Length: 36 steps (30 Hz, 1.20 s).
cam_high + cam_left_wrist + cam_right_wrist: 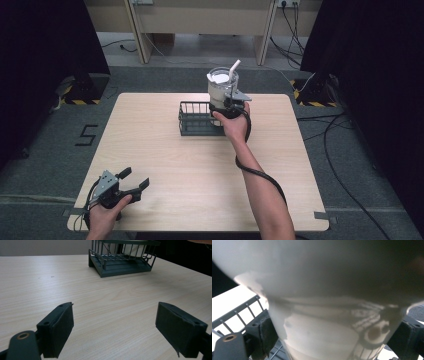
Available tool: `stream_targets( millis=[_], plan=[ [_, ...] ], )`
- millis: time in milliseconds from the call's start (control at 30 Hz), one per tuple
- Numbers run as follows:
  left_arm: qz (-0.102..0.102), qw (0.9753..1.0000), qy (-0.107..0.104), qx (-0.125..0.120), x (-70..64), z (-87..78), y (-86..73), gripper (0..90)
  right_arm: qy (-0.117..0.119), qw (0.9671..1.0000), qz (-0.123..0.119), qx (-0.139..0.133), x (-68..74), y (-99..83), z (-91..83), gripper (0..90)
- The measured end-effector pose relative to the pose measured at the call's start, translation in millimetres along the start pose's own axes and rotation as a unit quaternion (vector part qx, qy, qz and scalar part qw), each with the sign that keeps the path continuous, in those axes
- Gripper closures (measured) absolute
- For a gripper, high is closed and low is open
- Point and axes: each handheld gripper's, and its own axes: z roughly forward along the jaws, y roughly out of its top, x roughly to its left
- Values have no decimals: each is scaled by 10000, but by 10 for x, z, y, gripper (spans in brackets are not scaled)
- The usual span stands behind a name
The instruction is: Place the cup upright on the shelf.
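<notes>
Our right gripper (226,104) is clamped on the lower part of a clear cup (222,86), its jaws pressed against both sides of the cup (332,322) in the right gripper view. We hold the cup upright over the right end of the wire basket (196,119); whether its base touches the basket floor we cannot tell. A white straw (234,67) leans out of the cup's mouth toward the far right, and something white lies inside.

The basket (120,258) sits on the far middle of the table (200,170).

Our left gripper (131,184) rests at the near left corner of the table, well apart from the basket, its jaws spread wide with nothing between them. In the left gripper view we look across bare tabletop (100,302) to the basket.
</notes>
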Motion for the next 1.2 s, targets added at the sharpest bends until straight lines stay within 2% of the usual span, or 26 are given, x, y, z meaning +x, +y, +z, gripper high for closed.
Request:
stream_targets(
  millis=[467,867,933,1200],
  plan=[
    [26,10000,-26,3,-16,-3,2,144,-105,9997,-195,-102,57,-73,20,111],
    [40,10000,-33,8,-20,-4,3,145,-61,9996,-136,-258,44,-116,10,103],
    [44,10000,-31,14,-21,-5,3,144,-53,9996,-69,-272,47,-121,-5,98],
    [49,10000,-32,12,-36,6,3,144,-21,9994,-43,-344,42,-121,-123,103]
  ],
)
